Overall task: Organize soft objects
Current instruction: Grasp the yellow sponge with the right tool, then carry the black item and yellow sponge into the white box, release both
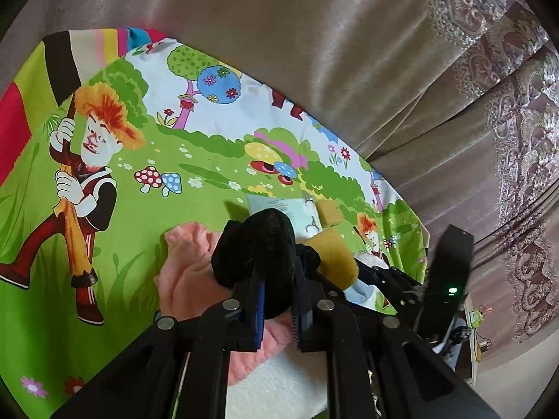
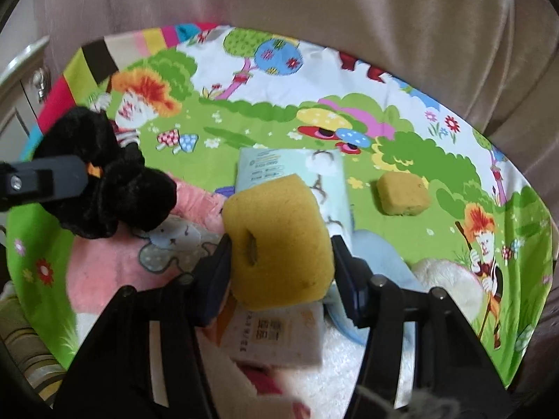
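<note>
With our left gripper (image 1: 277, 300) clamped on the black velvet scrunchie (image 1: 255, 244) and our right gripper (image 2: 279, 269) on the large yellow foam sponge (image 2: 277, 241), most sorting seemingly remains.

A table covered by a bright cartoon cloth (image 1: 146, 160) fills the foreground, printed with grass, mushrooms and trees. Behind it hangs a taupe velvety curtain (image 1: 279, 35), with a lace-patterned curtain (image 1: 517, 139) to the right. A pale cabinet with a knob (image 2: 40, 80) shows at far left.
</note>
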`<state>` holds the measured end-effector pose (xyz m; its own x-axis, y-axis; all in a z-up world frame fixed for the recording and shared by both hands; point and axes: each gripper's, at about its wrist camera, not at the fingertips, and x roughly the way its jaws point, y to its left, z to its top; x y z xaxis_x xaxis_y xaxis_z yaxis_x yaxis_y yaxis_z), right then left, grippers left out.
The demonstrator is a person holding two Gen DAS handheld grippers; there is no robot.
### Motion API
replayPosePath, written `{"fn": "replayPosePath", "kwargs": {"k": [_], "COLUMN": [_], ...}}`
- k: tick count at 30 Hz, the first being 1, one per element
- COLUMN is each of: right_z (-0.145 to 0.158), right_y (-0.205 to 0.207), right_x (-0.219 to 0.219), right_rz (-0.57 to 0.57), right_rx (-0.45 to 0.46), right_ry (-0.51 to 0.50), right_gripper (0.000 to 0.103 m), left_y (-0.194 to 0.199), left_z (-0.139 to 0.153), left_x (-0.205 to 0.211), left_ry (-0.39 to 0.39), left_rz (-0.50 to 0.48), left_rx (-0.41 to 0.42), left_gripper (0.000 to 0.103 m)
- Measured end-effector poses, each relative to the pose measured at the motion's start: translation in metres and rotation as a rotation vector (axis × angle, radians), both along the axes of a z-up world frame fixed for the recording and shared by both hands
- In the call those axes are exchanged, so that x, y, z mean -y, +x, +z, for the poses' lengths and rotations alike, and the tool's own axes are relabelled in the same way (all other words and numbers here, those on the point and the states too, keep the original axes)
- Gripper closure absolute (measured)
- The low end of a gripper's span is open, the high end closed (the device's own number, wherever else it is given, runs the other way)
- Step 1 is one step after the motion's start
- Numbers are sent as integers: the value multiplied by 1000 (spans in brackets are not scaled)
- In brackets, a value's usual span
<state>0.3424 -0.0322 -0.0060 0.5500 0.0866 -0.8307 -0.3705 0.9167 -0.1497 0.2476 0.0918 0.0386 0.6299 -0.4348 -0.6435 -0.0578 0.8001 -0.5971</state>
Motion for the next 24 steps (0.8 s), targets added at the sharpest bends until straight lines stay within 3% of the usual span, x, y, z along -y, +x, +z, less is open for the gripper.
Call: {"fn": "replayPosePath", "kwargs": {"k": [7,15,24], "right_z": [32,58,69], "right_y": [-36,-82,-145], "right_x": [34,82,152], "right_rz": [-54,-128,-254], "right_rx": [36,54,51], "right_ry": [123,196,234], "right_gripper": [44,44,44], "left_y": [-16,-39,-69], "left_z": [16,34,43], "left_x": [15,48,124], "left_ry": [-13,-17,-8], "left_rz": [-34,-105,-267], "left_rx": [34,67,78], "left_gripper": [91,90,90]}}
